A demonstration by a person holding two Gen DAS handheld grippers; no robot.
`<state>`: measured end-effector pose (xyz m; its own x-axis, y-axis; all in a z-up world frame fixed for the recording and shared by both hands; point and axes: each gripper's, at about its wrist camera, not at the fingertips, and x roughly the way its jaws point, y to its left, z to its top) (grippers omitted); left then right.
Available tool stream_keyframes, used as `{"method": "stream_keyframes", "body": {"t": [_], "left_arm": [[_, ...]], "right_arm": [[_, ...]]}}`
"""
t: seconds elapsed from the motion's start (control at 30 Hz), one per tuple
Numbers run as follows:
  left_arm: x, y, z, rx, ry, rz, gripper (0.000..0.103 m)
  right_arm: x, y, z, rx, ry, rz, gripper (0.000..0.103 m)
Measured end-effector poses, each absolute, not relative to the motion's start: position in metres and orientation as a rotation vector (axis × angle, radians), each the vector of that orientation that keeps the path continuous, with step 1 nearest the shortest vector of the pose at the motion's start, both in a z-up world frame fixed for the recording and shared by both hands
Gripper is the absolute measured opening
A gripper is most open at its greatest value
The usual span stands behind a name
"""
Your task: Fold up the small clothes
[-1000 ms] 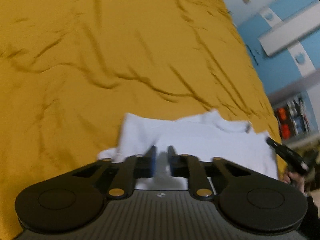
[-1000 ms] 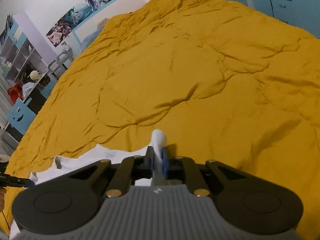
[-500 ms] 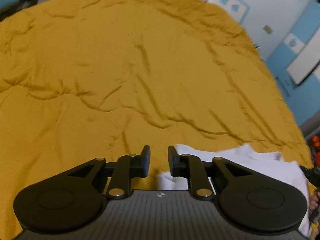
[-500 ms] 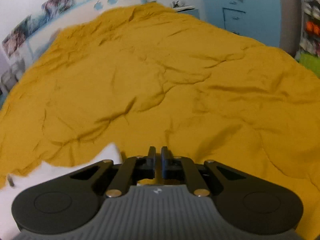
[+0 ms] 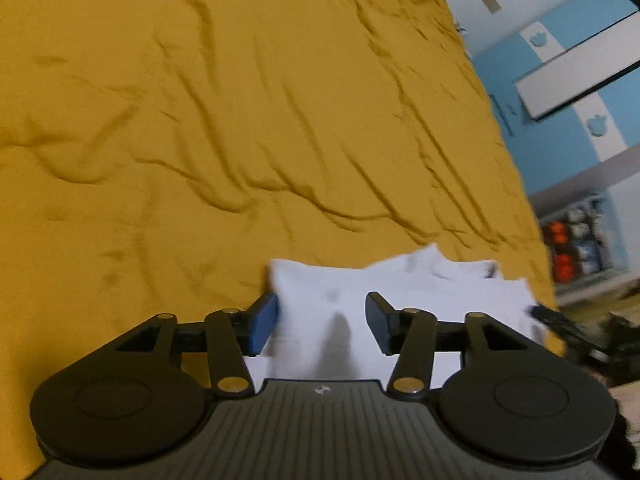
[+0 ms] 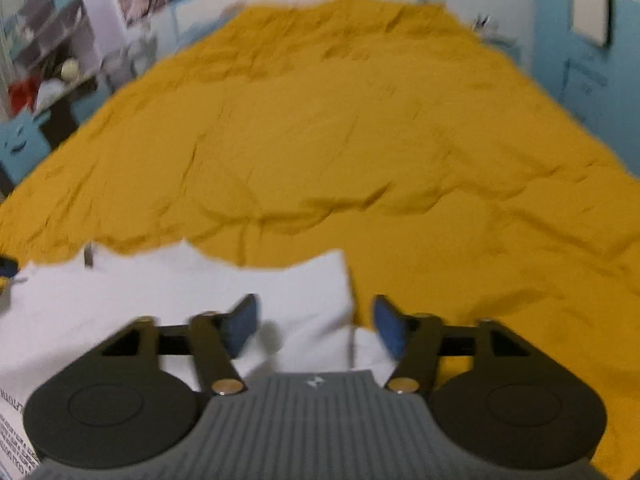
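Now both tools have just been opening: the left tool [image 5: 321, 322] and right tool [image 6: 316, 326] stand with jaws wide and nothing pinched, where a second ago each was closed on the shirt. The white shirt [image 5: 400, 284] lies on the yellow bed [image 5: 240, 120], below both tools. Probably a fold has been laid and released.

- White garment [image 6: 120, 312]: black printed lettering on its lower-left part, at the frame edge; too small and cropped to read.
- Gripper body [image 6: 316, 382]: small emblem above the ribbed grip, no legible characters.
- No other readable text.
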<state>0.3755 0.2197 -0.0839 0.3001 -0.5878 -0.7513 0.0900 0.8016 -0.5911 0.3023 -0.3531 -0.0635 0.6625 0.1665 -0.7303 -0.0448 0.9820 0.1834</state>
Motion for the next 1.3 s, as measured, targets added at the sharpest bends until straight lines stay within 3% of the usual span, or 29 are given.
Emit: {"method": "stream_keyframes", "body": {"t": [0.07,0.1,0.13,0.17,0.23,0.4,0.57,0.63,0.7,0.77,0.8,0.87,0.9,1.03,1.17,1.2,1.23,1.3], "left_arm": [[0.378,0.215,-0.09,-0.452,1.211,-0.446,0.062],[0.38,0.212,-0.094,-0.445,1.219,-0.432,0.05],[0.378,0.21,-0.097,-0.451,1.224,-0.421,0.008],[0.376,0.203,-0.097,-0.428,1.204,-0.409,0.006],[0.364,0.188,-0.087,-0.33,1.119,-0.398,0.005],[0.343,0.199,-0.052,-0.419,0.999,-0.405,0.005],[0.35,0.214,-0.039,-0.459,0.948,-0.363,0.005],[0.36,0.214,-0.057,-0.478,0.994,-0.331,0.006],[0.365,0.213,-0.086,-0.461,1.077,-0.223,0.005],[0.366,0.212,-0.108,-0.463,1.115,-0.181,0.015],[0.364,0.214,-0.111,-0.464,1.093,-0.18,0.017],[0.355,0.22,-0.104,-0.479,1.041,-0.151,0.026],[0.35,0.222,-0.096,-0.454,1.017,-0.127,0.032],[0.318,0.209,-0.046,-0.179,0.821,-0.028,0.037],[0.282,0.197,-0.001,-0.31,0.702,-0.094,0.037],[0.274,0.186,0.007,-0.337,0.701,-0.119,0.036],[0.265,0.174,0.011,-0.36,0.705,-0.148,0.024],[0.246,0.151,0.012,-0.415,0.744,-0.229,0.007]], "right_arm": [[0.318,-0.352,-0.074,0.166,0.873,0.133,0.07],[0.325,-0.352,-0.078,0.182,0.884,0.135,0.068],[0.333,-0.352,-0.083,0.208,0.895,0.137,0.068],[0.337,-0.352,-0.086,0.234,0.904,0.135,0.063],[0.342,-0.351,-0.088,0.264,0.889,0.133,0.003],[0.321,-0.35,-0.069,0.231,0.716,0.172,0.002],[0.3,-0.374,-0.052,0.423,0.511,0.196,0.002],[0.309,-0.374,-0.063,0.428,0.523,0.192,0.002],[0.332,-0.361,-0.087,0.385,0.672,0.101,0.002],[0.349,-0.339,-0.112,0.247,0.823,-0.011,0.002],[0.348,-0.332,-0.111,0.231,0.801,-0.038,0.005],[0.342,-0.333,-0.1,0.257,0.736,-0.102,0.037],[0.335,-0.338,-0.092,0.279,0.695,-0.149,0.06],[0.299,-0.352,-0.052,0.215,0.591,-0.149,0.058],[0.257,-0.33,-0.014,0.224,0.548,-0.001,0.057],[0.246,-0.315,-0.005,0.202,0.53,0.033,0.05],[0.236,-0.298,0.0,0.185,0.511,0.051,0.031],[0.221,-0.265,0.003,0.204,0.525,0.103,0.005]]}}
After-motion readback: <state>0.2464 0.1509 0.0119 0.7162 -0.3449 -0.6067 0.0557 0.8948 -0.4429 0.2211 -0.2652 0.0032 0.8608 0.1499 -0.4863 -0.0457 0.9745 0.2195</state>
